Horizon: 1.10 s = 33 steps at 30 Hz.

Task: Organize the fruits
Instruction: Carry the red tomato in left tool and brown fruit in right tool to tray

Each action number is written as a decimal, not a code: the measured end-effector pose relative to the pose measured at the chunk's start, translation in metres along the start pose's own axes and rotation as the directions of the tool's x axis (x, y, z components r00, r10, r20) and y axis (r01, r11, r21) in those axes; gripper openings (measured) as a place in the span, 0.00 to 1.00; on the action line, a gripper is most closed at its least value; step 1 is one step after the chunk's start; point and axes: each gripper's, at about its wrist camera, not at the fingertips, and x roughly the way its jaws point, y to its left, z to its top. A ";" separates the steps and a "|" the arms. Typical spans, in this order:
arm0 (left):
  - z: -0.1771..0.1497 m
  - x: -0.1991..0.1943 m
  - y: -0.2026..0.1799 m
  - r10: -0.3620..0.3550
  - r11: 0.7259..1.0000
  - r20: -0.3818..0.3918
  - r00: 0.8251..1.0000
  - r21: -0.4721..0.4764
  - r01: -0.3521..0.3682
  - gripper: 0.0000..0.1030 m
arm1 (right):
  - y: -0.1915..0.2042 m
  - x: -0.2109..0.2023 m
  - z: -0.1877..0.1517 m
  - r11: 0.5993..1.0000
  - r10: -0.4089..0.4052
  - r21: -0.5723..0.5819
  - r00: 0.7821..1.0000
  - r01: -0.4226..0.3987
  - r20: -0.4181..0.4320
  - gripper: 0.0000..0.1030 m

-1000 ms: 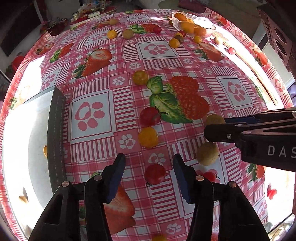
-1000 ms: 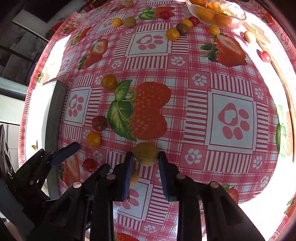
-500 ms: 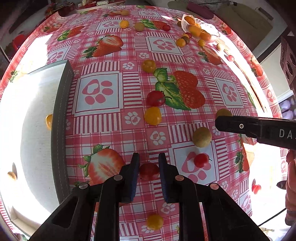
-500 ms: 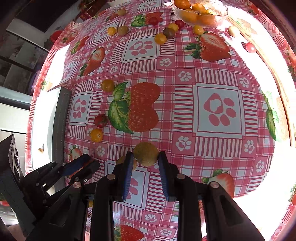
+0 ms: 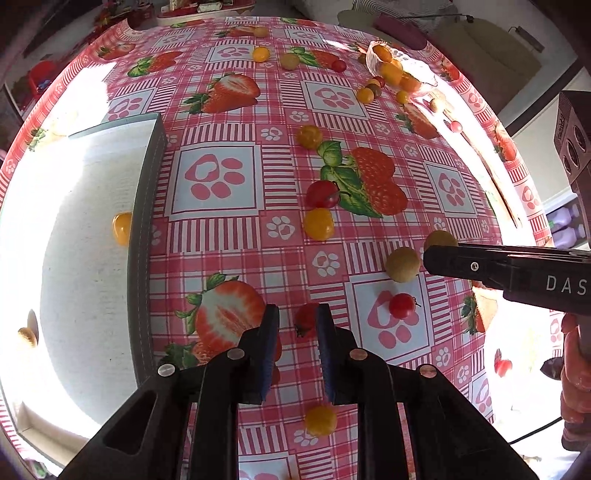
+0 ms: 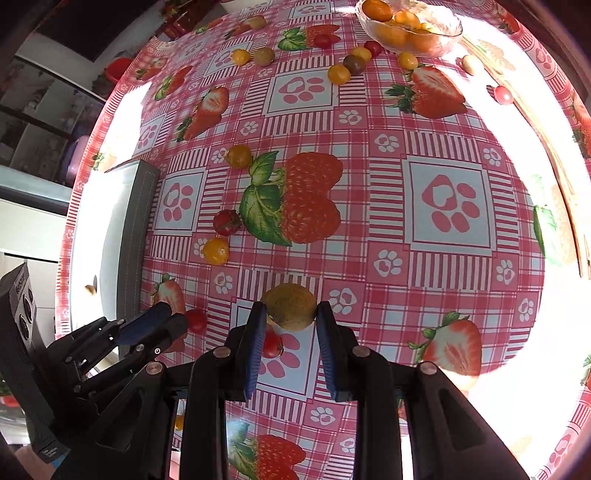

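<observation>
My left gripper [image 5: 295, 321] is shut on a small red tomato [image 5: 306, 324], held above the strawberry tablecloth. The tomato also shows in the right wrist view [image 6: 195, 320] at the left gripper's tips. My right gripper [image 6: 290, 314] is shut on a yellow-green round fruit [image 6: 290, 305]; from the left wrist view that fruit [image 5: 439, 240] peeks over the right gripper's finger [image 5: 454, 260]. Loose on the cloth lie another yellow-green fruit [image 5: 402, 264], a red tomato [image 5: 402, 305], a yellow tomato [image 5: 318, 223] and a red one [image 5: 322, 194].
A white tray with a grey rim [image 5: 144, 229] on the left holds an orange fruit [image 5: 122, 228]. A glass bowl [image 6: 410, 26] of orange fruits stands at the far edge, with more small fruits around it. A yellow tomato [image 5: 320, 420] lies under my left gripper.
The left gripper closed on the red tomato and lifted it; the right gripper lifted with the yellow-green fruit in it. Both cameras now sit higher above the table.
</observation>
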 end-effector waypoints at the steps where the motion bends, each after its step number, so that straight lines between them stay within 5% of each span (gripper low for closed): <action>1: 0.001 0.001 -0.003 0.013 1.000 0.011 1.000 0.012 -0.013 0.22 | 0.001 0.000 -0.001 1.000 -0.002 0.000 1.000 0.002 -0.002 0.30; 17: -0.004 0.020 -0.029 0.041 0.994 -0.007 0.999 0.099 -0.040 0.20 | -0.005 -0.001 -0.008 0.999 -0.006 0.041 1.000 0.006 0.002 0.30; 33: 0.002 -0.028 0.009 -0.019 0.998 0.048 0.999 -0.056 0.021 0.19 | 0.007 -0.012 -0.001 1.000 0.003 0.018 1.000 -0.003 0.025 0.30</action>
